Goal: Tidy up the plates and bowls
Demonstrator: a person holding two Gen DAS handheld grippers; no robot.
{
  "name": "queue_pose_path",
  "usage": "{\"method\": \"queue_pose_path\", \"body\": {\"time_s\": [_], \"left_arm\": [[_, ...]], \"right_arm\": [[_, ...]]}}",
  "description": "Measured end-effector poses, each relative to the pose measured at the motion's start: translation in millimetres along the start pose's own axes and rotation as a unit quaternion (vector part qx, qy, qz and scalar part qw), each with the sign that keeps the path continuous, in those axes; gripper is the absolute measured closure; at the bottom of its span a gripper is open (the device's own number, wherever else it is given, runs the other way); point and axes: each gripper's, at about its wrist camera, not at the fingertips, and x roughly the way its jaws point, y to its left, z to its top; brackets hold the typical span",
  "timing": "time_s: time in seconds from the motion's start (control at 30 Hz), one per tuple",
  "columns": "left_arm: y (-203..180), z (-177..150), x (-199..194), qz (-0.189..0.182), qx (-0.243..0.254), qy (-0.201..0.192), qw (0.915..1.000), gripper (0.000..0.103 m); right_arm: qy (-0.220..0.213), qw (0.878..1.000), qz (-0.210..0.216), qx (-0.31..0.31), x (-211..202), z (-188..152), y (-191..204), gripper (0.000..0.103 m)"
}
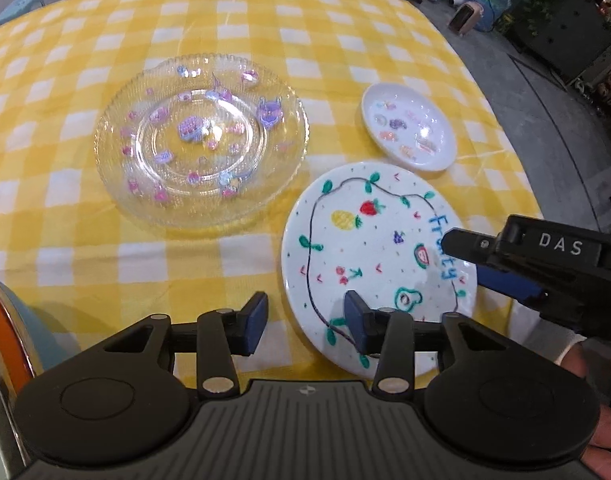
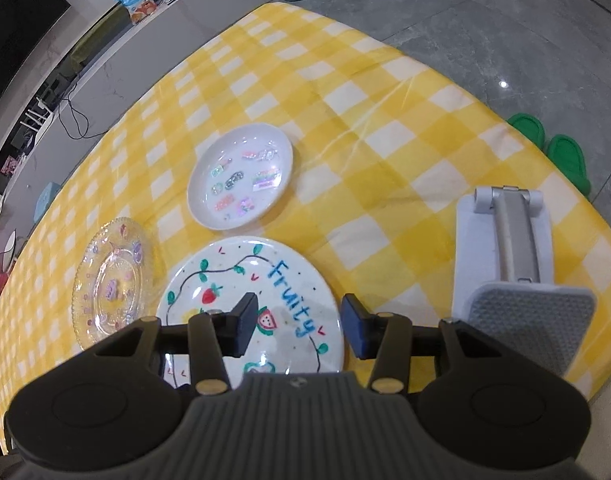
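Three dishes lie on the yellow checked tablecloth (image 1: 265,20). A large clear glass plate (image 1: 201,140) with purple stickers sits left. A small white dish (image 1: 409,124) with stickers sits far right. A white "Fruity" plate (image 1: 369,248) lies nearest. My left gripper (image 1: 305,320) is open and empty, at this plate's near-left edge. My right gripper (image 2: 299,326) is open and empty, its jaws astride the plate's (image 2: 265,280) right rim. It enters the left wrist view (image 1: 485,256) from the right, one finger above the rim and one below. The glass plate (image 2: 109,280) and small dish (image 2: 241,176) also show.
A white and grey phone stand (image 2: 509,264) stands on the table to the right of the right gripper. An orange and teal object (image 1: 5,320) is at the left edge. The table's edges drop to a grey floor, with green slippers (image 2: 545,140) beyond.
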Motion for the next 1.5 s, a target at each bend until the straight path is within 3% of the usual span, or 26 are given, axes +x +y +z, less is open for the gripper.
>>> {"method": "queue_pose_path", "body": {"time_s": [0.23,0.3,0.33,0.53,0.63,0.7,0.8,1.07,1.5], "left_arm": [[1.8,4.1,1.5,-0.013,-0.015,-0.005,0.9998,0.051],[6.4,6.4,1.7,-0.026,-0.026,-0.002,0.9993,0.059],[8.8,7.6,2.7,-0.030,-0.033,0.000,0.9990,0.067],[25.1,10.0,3.6,-0.054,-0.080,0.004,0.9953,0.074],[24.0,9.2,3.6,-0.043,-0.081,0.003,0.9958,0.087],[20.9,7.4,2.1,-0.032,-0.069,-0.004,0.9971,0.087],[17.9,4.5,-2.4,-0.009,-0.061,-0.011,0.9981,0.087],[13.6,-14.5,-26.4,0.023,-0.029,-0.031,0.9988,0.087],[21.2,-53.4,-32.7,0.044,0.012,0.004,0.9990,0.087]], "right_arm": [[0.003,1.000,0.010,0.013,-0.1,0.9,-4.6,0.057],[0.006,0.999,0.020,0.028,0.9,2.1,-9.5,0.057],[0.008,0.999,0.024,0.036,2.0,2.7,-12.4,0.058],[0.014,0.998,0.038,0.048,4.4,4.0,-19.2,0.062],[0.013,0.999,0.028,0.031,3.5,2.7,-16.2,0.068],[0.012,1.000,0.015,0.019,2.9,1.3,-15.6,0.083],[0.020,0.999,0.025,0.029,3.2,-1.1,-22.3,0.091],[0.031,0.999,0.028,0.006,-11.3,-19.4,-13.1,0.091],[0.071,0.996,-0.010,-0.059,-18.1,-53.5,9.1,0.088]]}}
